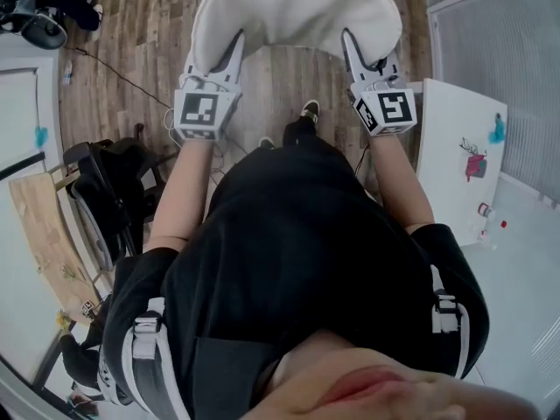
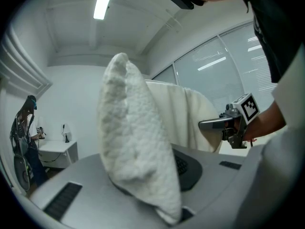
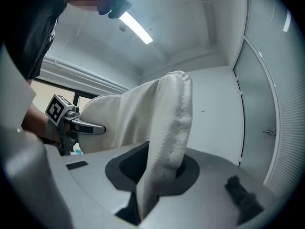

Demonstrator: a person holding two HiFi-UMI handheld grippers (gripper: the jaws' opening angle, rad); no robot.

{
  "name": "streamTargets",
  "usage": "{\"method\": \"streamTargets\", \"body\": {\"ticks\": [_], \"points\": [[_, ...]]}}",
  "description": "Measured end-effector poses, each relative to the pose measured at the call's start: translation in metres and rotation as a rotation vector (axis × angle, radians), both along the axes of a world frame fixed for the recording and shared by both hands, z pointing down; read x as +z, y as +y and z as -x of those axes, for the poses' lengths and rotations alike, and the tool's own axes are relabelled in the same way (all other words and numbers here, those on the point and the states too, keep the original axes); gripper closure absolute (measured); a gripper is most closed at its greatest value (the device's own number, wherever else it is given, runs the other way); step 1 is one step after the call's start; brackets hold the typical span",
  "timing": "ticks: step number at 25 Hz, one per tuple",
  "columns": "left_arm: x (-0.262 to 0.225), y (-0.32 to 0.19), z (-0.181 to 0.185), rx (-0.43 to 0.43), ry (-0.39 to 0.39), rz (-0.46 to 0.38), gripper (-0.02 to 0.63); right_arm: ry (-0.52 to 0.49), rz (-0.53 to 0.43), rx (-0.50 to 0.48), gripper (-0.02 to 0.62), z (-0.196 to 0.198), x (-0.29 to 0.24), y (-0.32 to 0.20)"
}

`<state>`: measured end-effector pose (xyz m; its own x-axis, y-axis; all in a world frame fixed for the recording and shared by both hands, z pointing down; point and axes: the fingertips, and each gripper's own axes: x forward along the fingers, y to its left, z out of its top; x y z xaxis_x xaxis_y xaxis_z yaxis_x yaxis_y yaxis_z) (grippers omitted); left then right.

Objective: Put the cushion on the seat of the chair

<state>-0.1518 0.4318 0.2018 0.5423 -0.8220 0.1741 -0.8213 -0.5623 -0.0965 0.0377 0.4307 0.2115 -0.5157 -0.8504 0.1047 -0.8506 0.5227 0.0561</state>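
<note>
A white fleecy cushion (image 1: 289, 11) hangs in the air in front of the person, stretched between both grippers above the wooden floor. My left gripper (image 1: 229, 55) is shut on the cushion's left edge, and my right gripper (image 1: 354, 55) is shut on its right edge. In the left gripper view the cushion's edge (image 2: 136, 151) stands pinched between the jaws of the left gripper (image 2: 159, 197), with the right gripper (image 2: 214, 124) visible across it. In the right gripper view the cushion (image 3: 167, 137) rises from the right gripper (image 3: 143, 199), and the left gripper (image 3: 90, 128) shows at the left. I cannot make out a chair seat.
A dark chair-like frame (image 1: 114, 186) stands at the left by a cardboard sheet (image 1: 48, 234). A white table (image 1: 459, 156) with small items is at the right. Black gear (image 1: 39, 11) sits at the top left. The person's feet (image 1: 302, 121) stand on the wooden floor (image 1: 131, 42).
</note>
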Motion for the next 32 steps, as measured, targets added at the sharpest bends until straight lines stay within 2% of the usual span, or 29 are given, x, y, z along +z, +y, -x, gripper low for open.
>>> {"method": "streamTargets", "body": {"ticks": [17,25,32], "points": [[0.004,-0.096,-0.077,-0.062,-0.045,0.014,0.549,-0.023,0.010,-0.069,0.538,-0.074,0.019,-0.115],[0.003,-0.125,-0.106,-0.094,-0.052,0.012,0.549,-0.034,0.016,-0.097,0.540,-0.101,0.021,-0.147],[0.005,-0.142,-0.118,-0.081,-0.057,0.013,0.551,-0.027,0.026,-0.089,0.540,-0.113,0.020,-0.166]]}}
